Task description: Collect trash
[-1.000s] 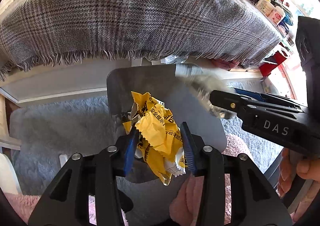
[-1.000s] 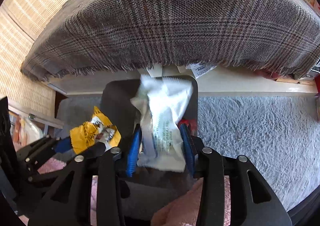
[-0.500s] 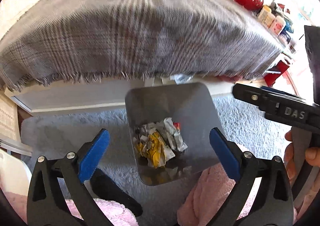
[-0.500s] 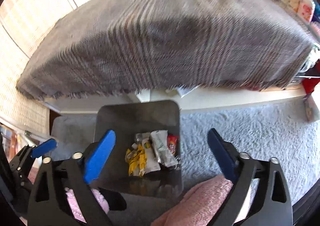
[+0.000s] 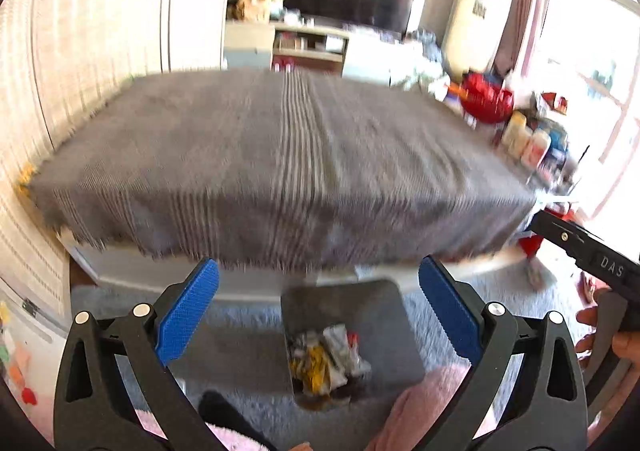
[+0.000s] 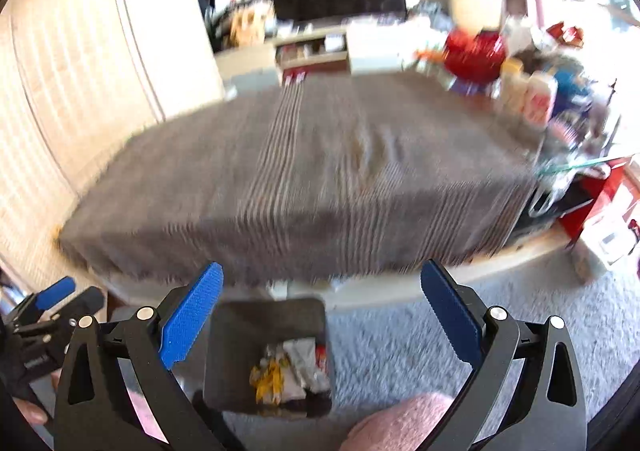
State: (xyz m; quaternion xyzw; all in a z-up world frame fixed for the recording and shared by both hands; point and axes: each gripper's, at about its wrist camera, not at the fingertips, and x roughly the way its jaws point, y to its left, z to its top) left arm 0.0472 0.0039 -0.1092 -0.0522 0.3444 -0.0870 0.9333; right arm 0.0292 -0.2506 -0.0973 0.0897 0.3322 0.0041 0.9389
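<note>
You're holding the left gripper [image 5: 318, 313] spread as wide as it goes, nothing between the blue pads [image 5: 187, 311]; the jaws have just been opening and the yellow wrapper [image 5: 314, 365] they carried a second ago is now lying in the bin [image 5: 384, 303]. The bin is sitting on the grey rug [image 5: 240, 335] at 6 o'clock in the left wrist view, just below the near edge of the cloth-covered table [image 5: 280, 163]. The trash [image 6: 288, 367] is piling at the bin floor: yellow wrapper toward 9 o'clock, white wrapper [image 6: 300, 349] in the middle, a red scrap [image 6: 321, 355] toward 3 o'clock. Moving right: your right gripper [image 6: 322, 315] is likewise fully spread and empty, jaws just been opening, white wrapper dropped. It's showing the same bin at 6 o'clock. Both views are motion-blurred, so fine detail is unreliable. Progress call: the drop-off is looking done. The grey cloth is showing no loose trash that I can make out through the blur. Clutter at 2 o'clock past the table's far corner (red bowl [image 6: 474, 51], bottles [image 6: 532, 99]) is looking like household stuff, not litter, but I can't tell for sure. If anything's left, it's probably out of frame.
</note>
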